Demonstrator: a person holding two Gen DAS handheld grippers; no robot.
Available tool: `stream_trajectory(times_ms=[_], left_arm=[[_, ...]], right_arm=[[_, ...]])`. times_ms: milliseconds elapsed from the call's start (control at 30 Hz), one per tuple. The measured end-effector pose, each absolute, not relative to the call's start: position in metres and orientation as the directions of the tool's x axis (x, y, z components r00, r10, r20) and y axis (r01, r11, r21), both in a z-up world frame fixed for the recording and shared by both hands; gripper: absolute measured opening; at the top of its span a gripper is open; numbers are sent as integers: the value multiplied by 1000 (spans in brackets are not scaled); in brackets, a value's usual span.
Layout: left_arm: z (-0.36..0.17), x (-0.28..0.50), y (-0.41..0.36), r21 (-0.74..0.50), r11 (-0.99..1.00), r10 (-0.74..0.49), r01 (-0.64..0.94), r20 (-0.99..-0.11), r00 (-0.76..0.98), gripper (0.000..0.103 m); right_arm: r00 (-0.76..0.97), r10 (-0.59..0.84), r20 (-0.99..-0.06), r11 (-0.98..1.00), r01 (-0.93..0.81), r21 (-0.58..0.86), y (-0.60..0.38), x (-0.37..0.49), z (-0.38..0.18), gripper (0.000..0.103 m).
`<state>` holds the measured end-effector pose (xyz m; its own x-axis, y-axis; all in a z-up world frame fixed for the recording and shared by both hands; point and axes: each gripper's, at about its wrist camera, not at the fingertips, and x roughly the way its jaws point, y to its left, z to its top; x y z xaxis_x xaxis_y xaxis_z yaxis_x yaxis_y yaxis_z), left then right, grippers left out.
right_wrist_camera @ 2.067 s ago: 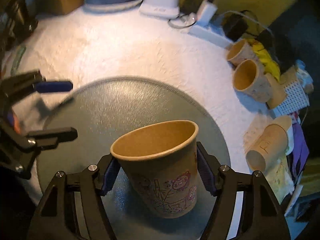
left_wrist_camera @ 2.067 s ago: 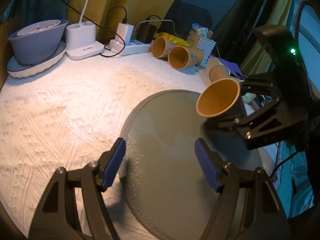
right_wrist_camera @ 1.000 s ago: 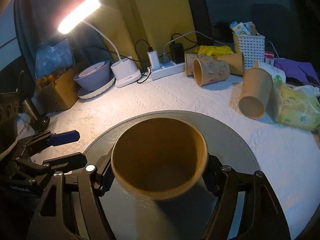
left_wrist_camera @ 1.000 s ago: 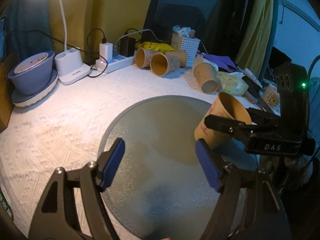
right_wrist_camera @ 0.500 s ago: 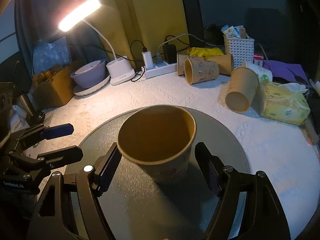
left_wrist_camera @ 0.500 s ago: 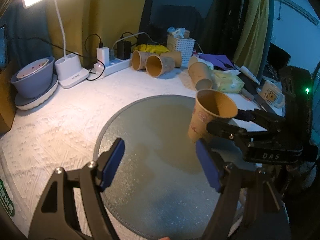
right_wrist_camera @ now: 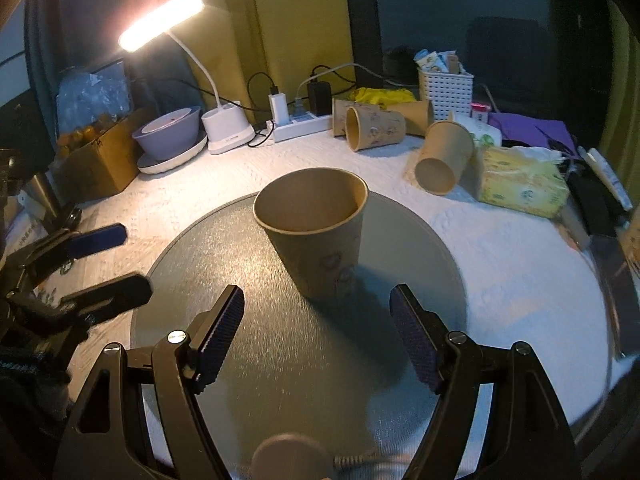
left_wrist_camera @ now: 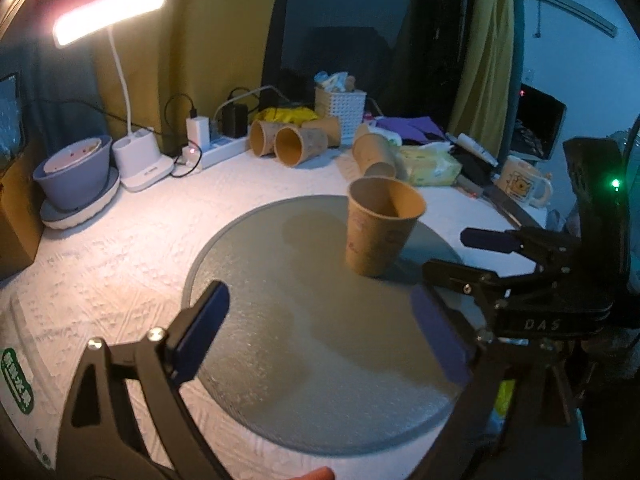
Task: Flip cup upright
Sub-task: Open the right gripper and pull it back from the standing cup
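Note:
A brown paper cup [right_wrist_camera: 318, 232] stands upright, mouth up, on the round grey mat [right_wrist_camera: 240, 360]; it also shows in the left wrist view [left_wrist_camera: 378, 226] on the mat [left_wrist_camera: 300, 340]. My right gripper [right_wrist_camera: 318, 336] is open and empty, a little in front of the cup and apart from it; in the left wrist view it [left_wrist_camera: 464, 254] sits just right of the cup. My left gripper [left_wrist_camera: 320, 340] is open and empty over the mat's near side; in the right wrist view it [right_wrist_camera: 102, 260] is at the left.
Three more paper cups [right_wrist_camera: 374, 128] [right_wrist_camera: 444, 158] [left_wrist_camera: 262, 136] lie on their sides at the back. A lit desk lamp [right_wrist_camera: 228, 130], bowl [right_wrist_camera: 168, 132], power strip [right_wrist_camera: 302, 126], white basket [right_wrist_camera: 444, 88], tissue pack [right_wrist_camera: 522, 182] and mug [left_wrist_camera: 520, 186] ring the mat on the white cloth.
The right gripper turned the cup upright, set it on the mat, opened and drew back. The left gripper stayed open and shifted slightly.

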<state>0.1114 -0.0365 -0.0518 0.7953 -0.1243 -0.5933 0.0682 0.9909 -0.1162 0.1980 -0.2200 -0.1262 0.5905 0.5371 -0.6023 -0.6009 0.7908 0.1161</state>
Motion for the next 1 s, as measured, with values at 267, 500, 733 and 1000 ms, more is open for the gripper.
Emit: stream_trajectory(times_ms=[267, 500, 733, 1000], left_arm=[[-39, 89, -50, -88, 993, -114, 77, -569, 814, 93], [-24, 66, -52, -61, 996, -89, 66, -516, 852, 93], [-9, 45, -57, -41, 996, -93, 84, -464, 881, 93], [16, 19, -54, -62, 994, -105, 88, -385, 917, 93]], right_arm=[[648, 499, -576, 822, -565, 76, -231, 164, -111, 78], [697, 486, -528, 838, -543, 54, -244, 138, -89, 78], [734, 484, -476, 844, -535, 33, -252, 111, -66, 78], [766, 482, -426, 848, -529, 7, -257, 84, -44, 78]])
